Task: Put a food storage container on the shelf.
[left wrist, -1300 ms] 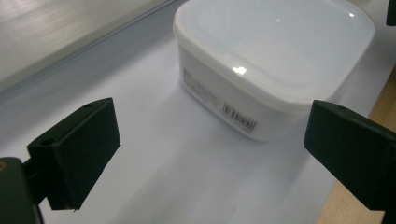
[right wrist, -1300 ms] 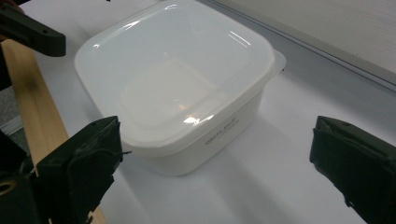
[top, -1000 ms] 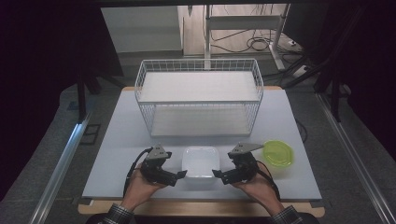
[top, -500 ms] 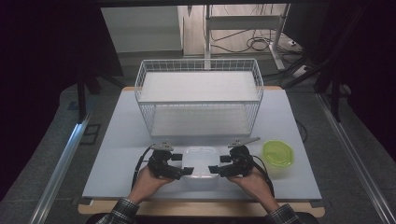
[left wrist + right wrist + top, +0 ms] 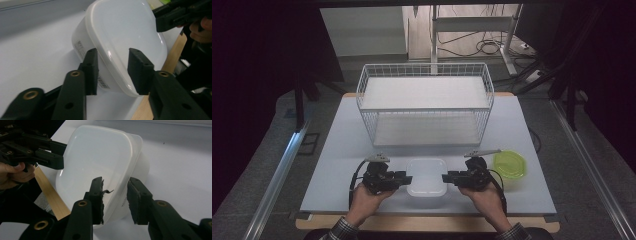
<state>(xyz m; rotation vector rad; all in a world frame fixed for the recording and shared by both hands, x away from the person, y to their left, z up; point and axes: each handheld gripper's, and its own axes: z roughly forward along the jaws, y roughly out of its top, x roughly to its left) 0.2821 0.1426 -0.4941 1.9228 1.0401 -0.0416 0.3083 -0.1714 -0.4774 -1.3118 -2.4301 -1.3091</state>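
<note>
I have both tools on the white, rounded-square plastic container (image 5: 426, 176), which sits on the pale grey table (image 5: 337, 150) near its front edge, between my two hands. My left gripper (image 5: 403, 179) comes at it from the left side. Its jaws have just been closing, and in the left gripper view they straddle the container's (image 5: 120, 32) rim, one pad on the labelled outer wall, the other over the rim on the inner side; they look pinched on that edge. My right gripper (image 5: 450, 178) mirrors this from the right. Its jaws have also just been closing, and in the right gripper view they bracket the near wall of the container (image 5: 95, 155), pads against it on either side.

Just right of my right hand lies a round yellow-green plastic lid (image 5: 509, 164), flat on the table. Farther back, at the table's middle, stands a white wire basket (image 5: 424, 107), well apart from the container.
</note>
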